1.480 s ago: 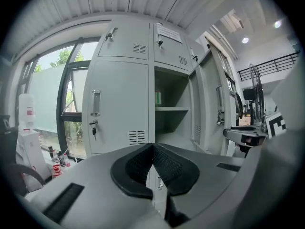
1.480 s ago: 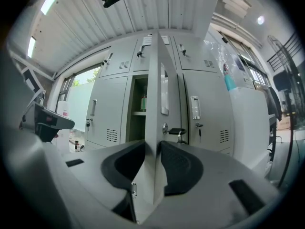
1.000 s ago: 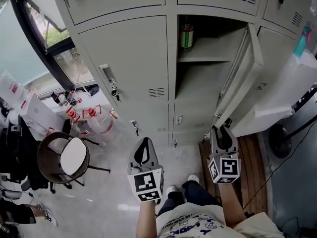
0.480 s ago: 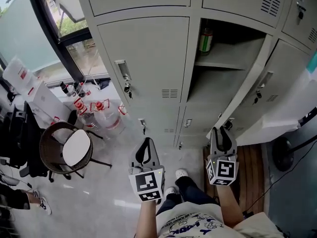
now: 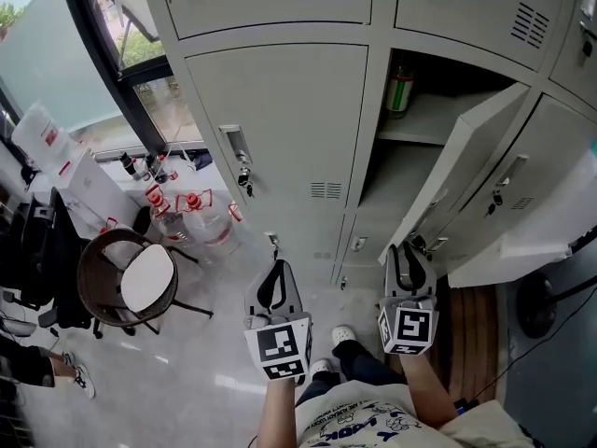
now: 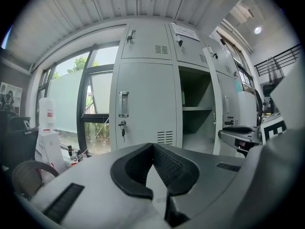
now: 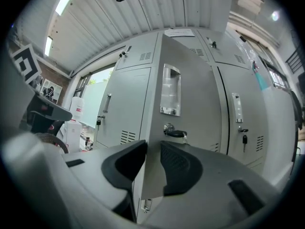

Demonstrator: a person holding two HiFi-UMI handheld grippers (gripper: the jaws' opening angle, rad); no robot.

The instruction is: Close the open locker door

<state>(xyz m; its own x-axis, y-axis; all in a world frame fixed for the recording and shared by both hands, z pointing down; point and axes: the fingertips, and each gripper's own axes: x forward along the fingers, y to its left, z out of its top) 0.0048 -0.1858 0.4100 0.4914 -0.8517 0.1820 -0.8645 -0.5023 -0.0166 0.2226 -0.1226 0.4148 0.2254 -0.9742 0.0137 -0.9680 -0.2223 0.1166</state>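
Evidently, the right gripper [image 5: 408,250] pinched the free edge of the half-open locker door [image 5: 457,168] while the left gripper [image 5: 274,271] hung pressed together, empty; that shallow hold might slip off mid-swing.

locker door [image 5: 457,168] swung further toward shut, right gripper [image 5: 408,248] carried along on its edge

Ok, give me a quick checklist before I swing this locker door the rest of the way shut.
1. Right claw gripping the edge of the locker door: ok, its jaws have just been closing onto it.
2. Door shut: not ok, it stands part open.
3. Bottle on the shelf clear of the door's swing: ok.
4. Left claw empty, away from the door: ok, shut on nothing.
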